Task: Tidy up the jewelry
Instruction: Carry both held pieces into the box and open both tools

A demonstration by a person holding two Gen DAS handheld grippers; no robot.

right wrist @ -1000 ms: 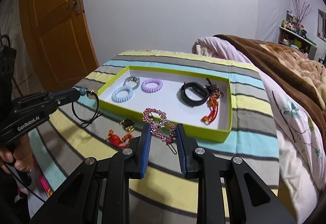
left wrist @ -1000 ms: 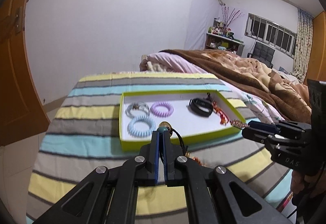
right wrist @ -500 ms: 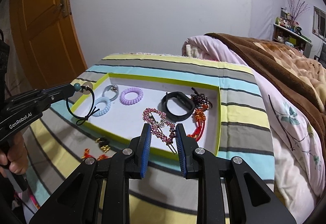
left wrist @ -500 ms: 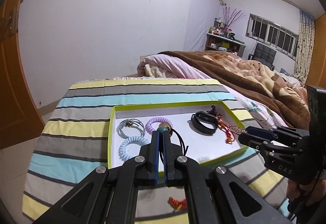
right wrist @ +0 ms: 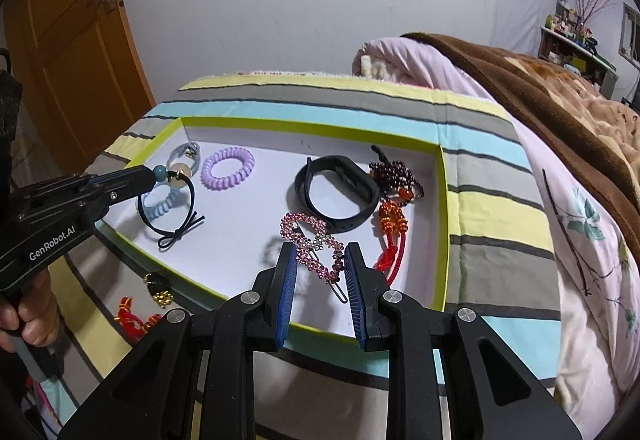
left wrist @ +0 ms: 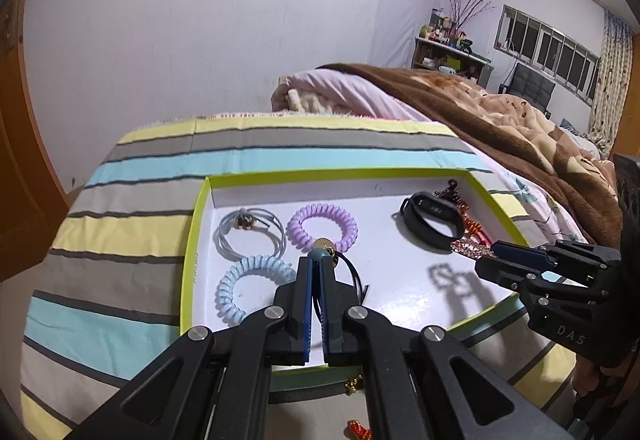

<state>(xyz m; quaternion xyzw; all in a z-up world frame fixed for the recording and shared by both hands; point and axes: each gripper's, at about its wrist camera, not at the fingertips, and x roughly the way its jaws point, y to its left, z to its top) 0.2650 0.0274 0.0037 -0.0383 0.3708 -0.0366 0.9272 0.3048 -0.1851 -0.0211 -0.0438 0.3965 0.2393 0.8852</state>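
Nearest the cameras, the left gripper is pinched tight on a black elastic hair tie with a teal bead and a gold disc, whose loop and bow dangle over the near left part of the shallow lime-green cardboard tray with a white floor; the right gripper is clamped at a middling width on a pink rhinestone flower hair clip, carried over the tray's near middle and throwing a shadow on the white floor. Outside the tray on the striped bedcover, near its front edge, a red knotted cord charm and a small gold-and-black trinket still wait. Farther in, already laid down, are a pale blue spiral hair tie, a lilac spiral hair tie, a grey elastic tie with a small charm, a black wristband, a dark garnet bead bracelet and an orange-and-red knotted tassel. By my reading most pieces are in; two are about to be released and two remain
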